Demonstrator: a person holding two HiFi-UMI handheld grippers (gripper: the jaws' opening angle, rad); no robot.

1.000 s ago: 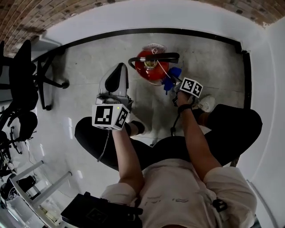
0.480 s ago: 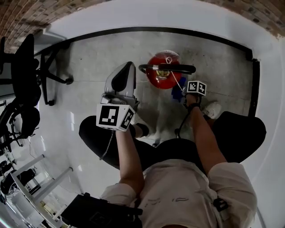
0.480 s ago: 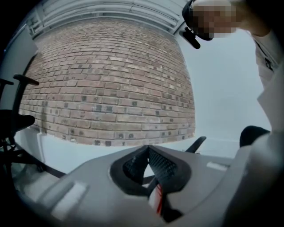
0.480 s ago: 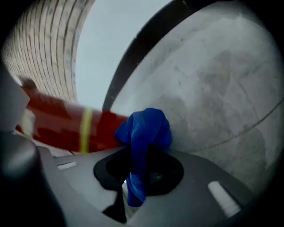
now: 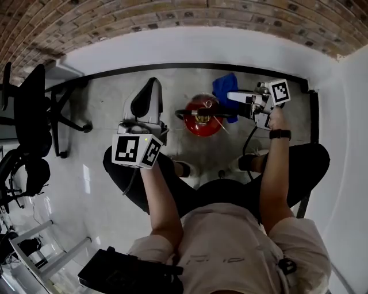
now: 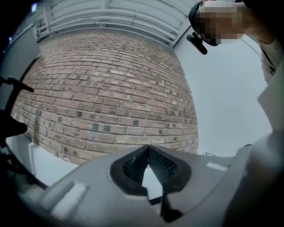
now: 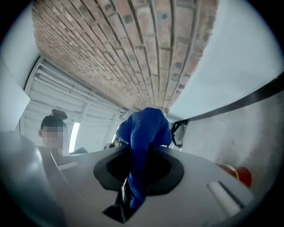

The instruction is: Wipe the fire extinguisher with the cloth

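A red fire extinguisher (image 5: 201, 122) with a black handle (image 5: 208, 112) stands on the grey floor near the wall; its red edge (image 7: 238, 174) also shows low in the right gripper view. My right gripper (image 5: 231, 96) is raised above and to the right of it, shut on a blue cloth (image 5: 225, 87). The cloth (image 7: 146, 131) bunches out past the jaws of my right gripper (image 7: 136, 156). My left gripper (image 5: 150, 87) is held up to the left of the extinguisher, apart from it. Its jaws (image 6: 147, 150) meet at the tips with nothing between them.
A brick wall (image 5: 172, 17) with a white lower band and black baseboard (image 5: 201, 68) runs behind the extinguisher. Black office chairs (image 5: 29, 97) stand at the left. The person's shoes (image 5: 185, 168) are just below the extinguisher. A black bag (image 5: 115, 275) lies near the bottom edge.
The right gripper has lifted the blue cloth from the extinguisher's right side to above it, towards the wall. The left gripper has kept its place.
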